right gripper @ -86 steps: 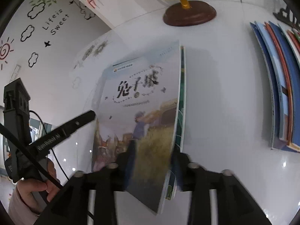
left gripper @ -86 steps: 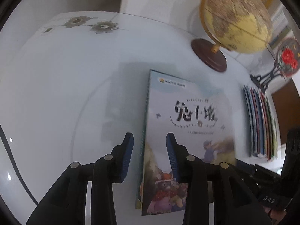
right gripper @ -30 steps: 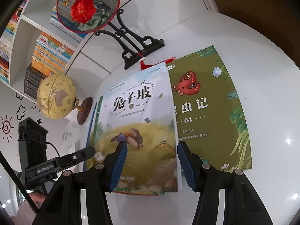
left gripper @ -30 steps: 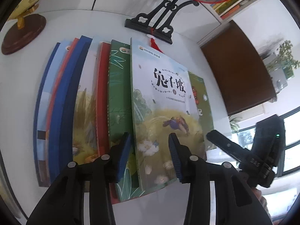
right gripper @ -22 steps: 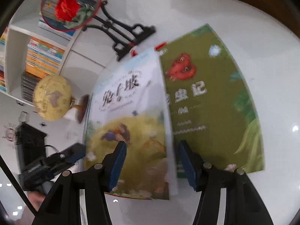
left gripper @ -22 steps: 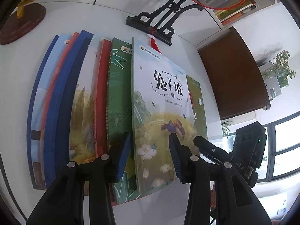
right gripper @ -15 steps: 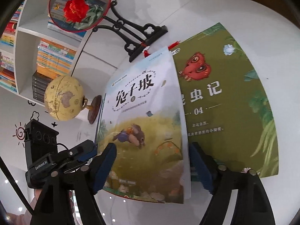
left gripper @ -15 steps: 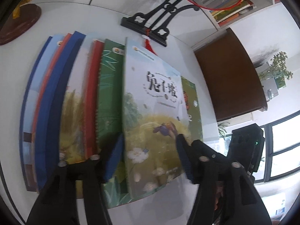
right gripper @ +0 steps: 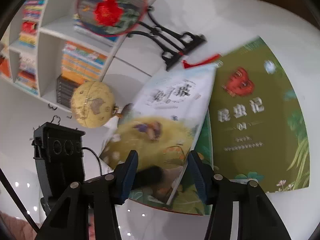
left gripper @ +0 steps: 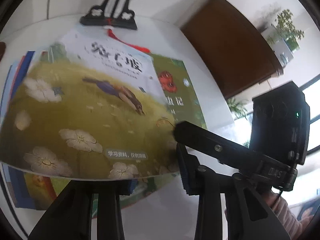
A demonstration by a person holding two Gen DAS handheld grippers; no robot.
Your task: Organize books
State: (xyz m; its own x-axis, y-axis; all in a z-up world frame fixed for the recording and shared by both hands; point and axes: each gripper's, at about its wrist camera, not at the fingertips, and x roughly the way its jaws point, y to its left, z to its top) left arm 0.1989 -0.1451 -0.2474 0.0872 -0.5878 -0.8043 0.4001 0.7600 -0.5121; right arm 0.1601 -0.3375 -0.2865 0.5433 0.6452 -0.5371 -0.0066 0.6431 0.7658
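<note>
Picture book [left gripper: 84, 108] with a rabbit cover hung tilted over fanned books [left gripper: 18, 76] on the white counter [right gripper: 260, 20], apparently for adding to them; both grippers' fingers [right gripper: 192, 172] stood released around it.

Rabbit book [left gripper: 86, 108] carried from bare table spot near globe [right gripper: 93, 104] over to fanned row, now lifted and tilted above green insect book [right gripper: 258, 116], no longer flat. Left gripper [left gripper: 158, 182] jaws widened, left finger now under book's near edge. Right gripper [right gripper: 163, 175] jaws also wider than 1 s ago, straddling book's lower corner. Both views motion-blurred.
</note>
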